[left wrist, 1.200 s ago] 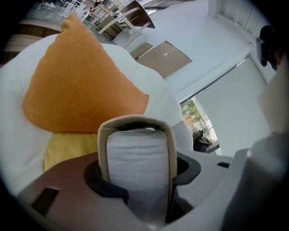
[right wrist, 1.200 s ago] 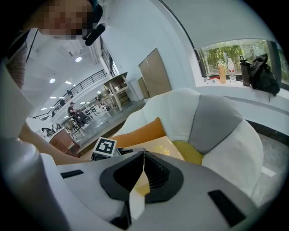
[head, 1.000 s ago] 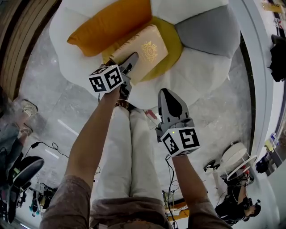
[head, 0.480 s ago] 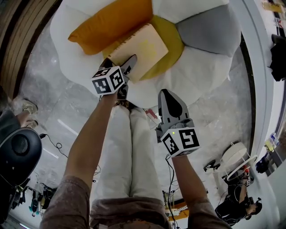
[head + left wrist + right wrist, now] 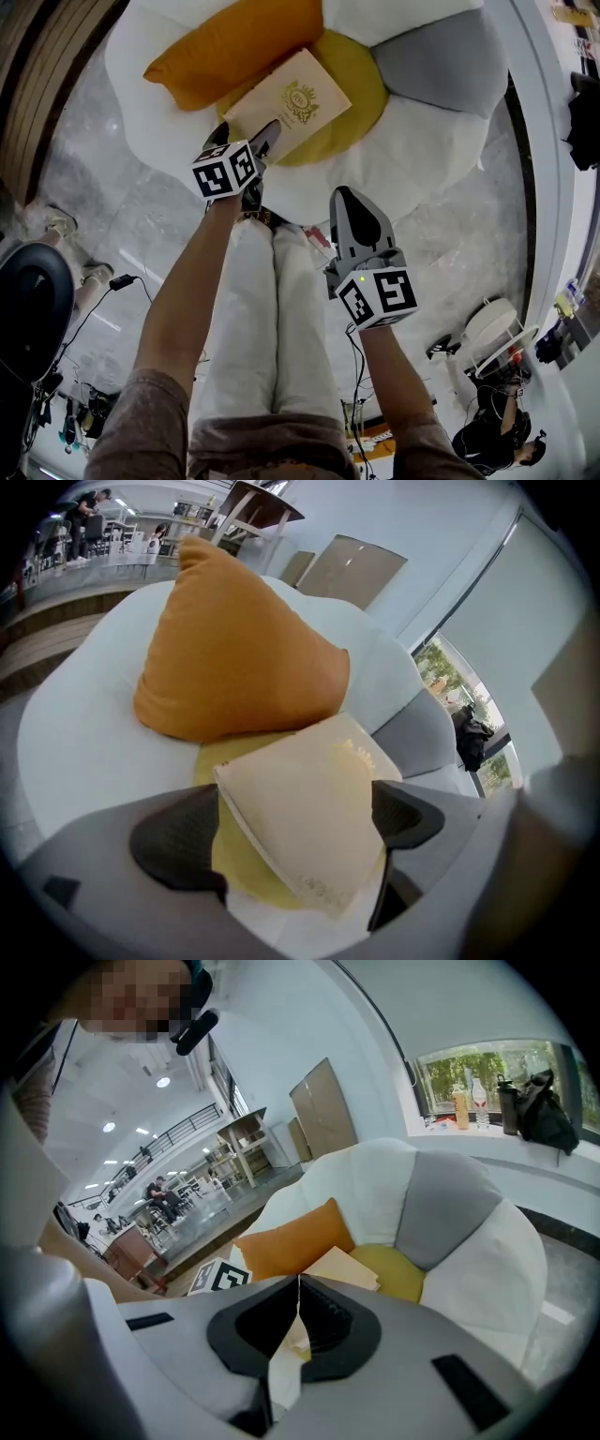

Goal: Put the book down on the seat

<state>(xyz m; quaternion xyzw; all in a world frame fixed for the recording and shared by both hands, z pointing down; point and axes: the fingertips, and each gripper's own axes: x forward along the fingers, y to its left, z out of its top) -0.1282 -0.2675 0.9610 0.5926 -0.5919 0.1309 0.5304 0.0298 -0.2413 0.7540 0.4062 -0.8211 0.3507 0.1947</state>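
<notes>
The cream hardback book with a gold emblem is lying cover-up on the round yellow seat cushion of the white and grey petal-shaped armchair, with its far edge just beside the orange pillow. The left gripper is hovering at the book's near corner. Its 2 fingers have just been opening and are standing wide, with the pads off the cover. The placing is looking done, and only backing away is remaining. The right gripper is hanging well apart, its fingers closed on nothing. The gold crest is carrying lettering too small to read.
</notes>
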